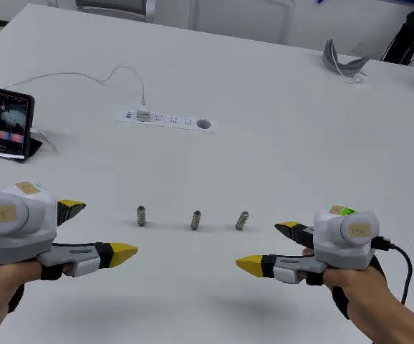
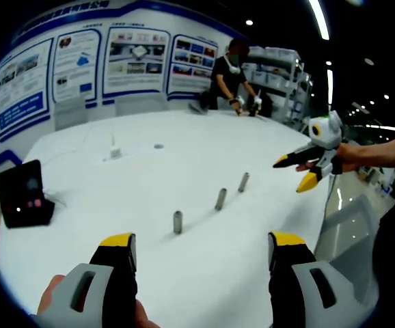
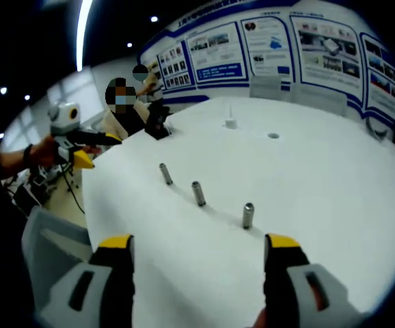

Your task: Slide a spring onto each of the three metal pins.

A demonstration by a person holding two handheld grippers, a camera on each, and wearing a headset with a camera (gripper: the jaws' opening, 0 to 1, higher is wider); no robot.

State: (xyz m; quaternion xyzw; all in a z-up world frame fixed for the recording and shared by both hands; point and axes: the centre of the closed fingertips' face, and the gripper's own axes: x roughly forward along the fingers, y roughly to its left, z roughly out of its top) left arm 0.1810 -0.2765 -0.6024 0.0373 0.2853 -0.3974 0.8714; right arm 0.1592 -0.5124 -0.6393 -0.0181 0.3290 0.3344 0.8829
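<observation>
Three short metal pins stand upright in a row on the white table (image 1: pixel 264 129): left (image 1: pixel 141 216), middle (image 1: pixel 195 220), right (image 1: pixel 242 220). In the head view each looks ribbed, like a coil around it. My left gripper (image 1: pixel 107 228) is open and holds nothing, left of the row and apart from it. My right gripper (image 1: pixel 258 244) is open, just right of the right pin and nearer to me. The left gripper view looks along the pins (image 2: pixel 178 222) (image 2: pixel 220 199) (image 2: pixel 242 182) between its open fingers (image 2: pixel 202 240). The right gripper view shows them (image 3: pixel 248 215) (image 3: pixel 198 193) (image 3: pixel 164 173) ahead of its open fingers (image 3: pixel 199 240).
A white power strip (image 1: pixel 165 120) with a plug and cable lies behind the pins. A tablet (image 1: pixel 3 122) stands at the left edge. A grey curved object (image 1: pixel 342 61) rests at the back right. A person (image 2: pixel 232 68) stands at the far side.
</observation>
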